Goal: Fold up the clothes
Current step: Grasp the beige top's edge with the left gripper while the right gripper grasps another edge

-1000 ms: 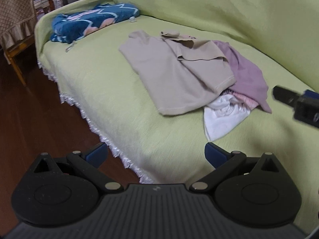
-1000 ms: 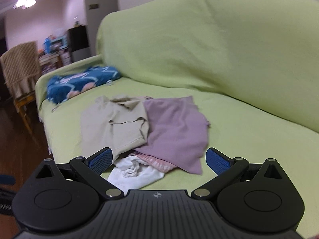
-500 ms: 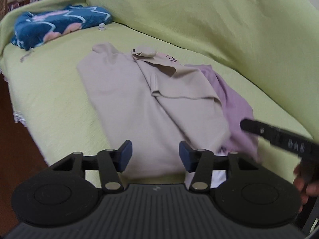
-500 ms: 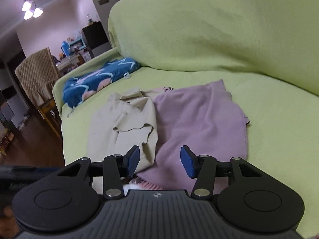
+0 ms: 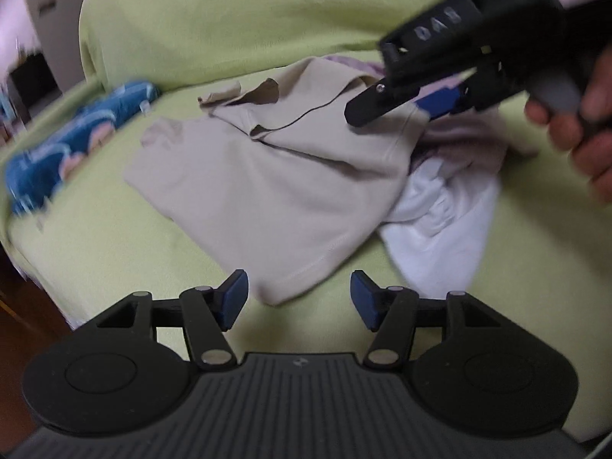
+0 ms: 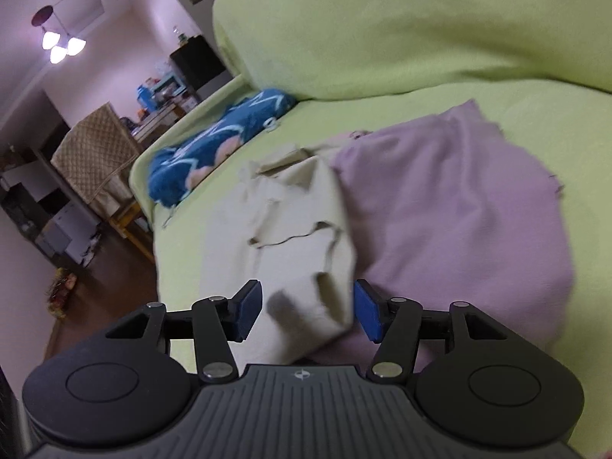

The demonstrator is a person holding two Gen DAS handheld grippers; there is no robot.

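A beige shirt (image 5: 275, 176) lies crumpled on the green sofa seat (image 5: 114, 267), over a purple garment (image 6: 451, 214) and a white garment (image 5: 440, 222). My left gripper (image 5: 298, 300) is open, its blue pads just at the shirt's lower hem corner. My right gripper (image 6: 308, 311) is open, with a fold of the beige shirt (image 6: 306, 252) between its pads; it also shows in the left wrist view (image 5: 432, 91), hovering over the shirt's right side.
A blue patterned blanket (image 6: 214, 149) lies at the sofa's far left end. The sofa back (image 6: 382, 30) rises behind the clothes. Beyond the sofa's left edge are a wooden floor (image 6: 95, 287), a padded chair (image 6: 95, 153) and shelves.
Both grippers have moved in close to the beige shirt. The left one came down to the hem corner; the right one moved over the shirt's right fold. Both jaws narrowed, then widened a little.
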